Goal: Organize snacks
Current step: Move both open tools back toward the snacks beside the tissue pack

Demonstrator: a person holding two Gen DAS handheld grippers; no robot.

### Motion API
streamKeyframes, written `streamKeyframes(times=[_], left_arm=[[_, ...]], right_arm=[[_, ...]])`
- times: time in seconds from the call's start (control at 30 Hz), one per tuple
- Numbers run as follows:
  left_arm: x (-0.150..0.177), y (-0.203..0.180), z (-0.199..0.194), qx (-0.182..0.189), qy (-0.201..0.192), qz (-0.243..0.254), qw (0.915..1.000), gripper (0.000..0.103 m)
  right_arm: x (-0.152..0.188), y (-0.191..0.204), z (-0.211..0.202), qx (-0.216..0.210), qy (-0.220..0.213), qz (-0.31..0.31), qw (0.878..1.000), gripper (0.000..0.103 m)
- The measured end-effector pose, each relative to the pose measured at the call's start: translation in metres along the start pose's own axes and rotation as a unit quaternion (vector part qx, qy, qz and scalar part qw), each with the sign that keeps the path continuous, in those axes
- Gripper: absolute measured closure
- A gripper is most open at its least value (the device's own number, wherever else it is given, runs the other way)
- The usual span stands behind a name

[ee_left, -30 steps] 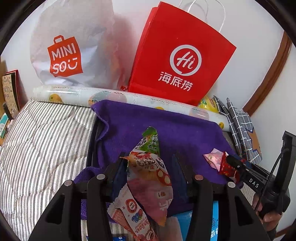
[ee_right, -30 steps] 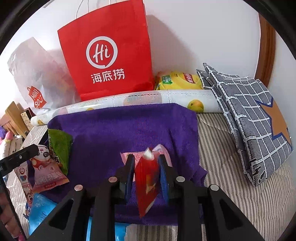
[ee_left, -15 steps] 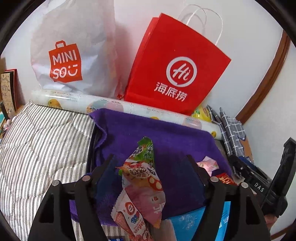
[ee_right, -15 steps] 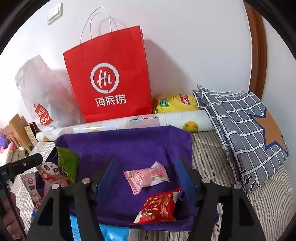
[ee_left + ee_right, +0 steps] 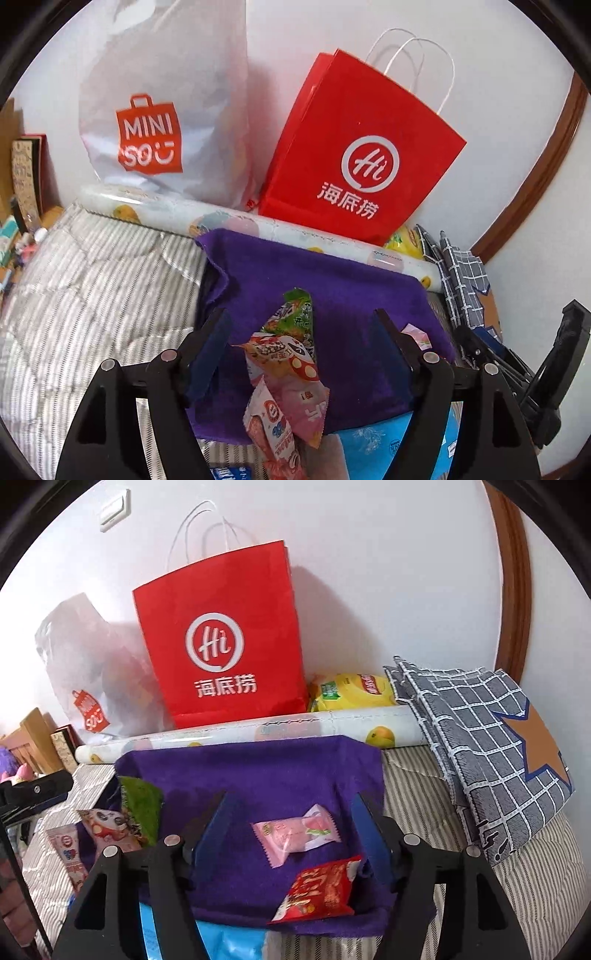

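Left gripper (image 5: 301, 354): jaws spread wide, holding nothing. Between them, lower centre of frame, a green snack packet (image 5: 295, 319) and pink snack packets (image 5: 291, 384) lie overlapped on the purple towel (image 5: 343, 284).

Right gripper (image 5: 291, 834): jaws also apart, empty. Pink candy (image 5: 295, 834) mid-frame on the towel; red snack packet (image 5: 321, 890) just below it at the towel's near edge. Red paper bag (image 5: 221, 638) stands upper centre against the wall.

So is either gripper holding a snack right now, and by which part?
Neither. The left gripper and right gripper are both open; the snacks lie loose on the purple cloth.
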State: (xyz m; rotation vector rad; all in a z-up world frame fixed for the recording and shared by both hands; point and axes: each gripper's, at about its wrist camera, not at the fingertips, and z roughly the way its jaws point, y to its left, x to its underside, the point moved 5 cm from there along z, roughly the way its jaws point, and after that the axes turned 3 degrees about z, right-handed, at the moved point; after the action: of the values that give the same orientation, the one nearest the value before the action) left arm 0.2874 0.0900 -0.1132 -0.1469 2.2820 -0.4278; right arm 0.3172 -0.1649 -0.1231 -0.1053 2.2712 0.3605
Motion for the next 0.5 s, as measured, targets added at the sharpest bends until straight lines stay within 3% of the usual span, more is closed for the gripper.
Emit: streamKeyframes(times=[0.2, 0.5], left_arm=[[0.015, 0.008, -0.018, -0.009, 0.013, 0.017, 0.9997, 0.027], [0.058, 0.022, -0.027, 0.036, 0.061, 0.008, 0.9974, 0.035]], right_arm=[[0.013, 0.013, -0.030, 0.001, -0.005, -0.033, 0.999, 0.037], [0.051, 0.013, -0.086, 0.007, -0.010, -0.038, 0.999, 0.037]])
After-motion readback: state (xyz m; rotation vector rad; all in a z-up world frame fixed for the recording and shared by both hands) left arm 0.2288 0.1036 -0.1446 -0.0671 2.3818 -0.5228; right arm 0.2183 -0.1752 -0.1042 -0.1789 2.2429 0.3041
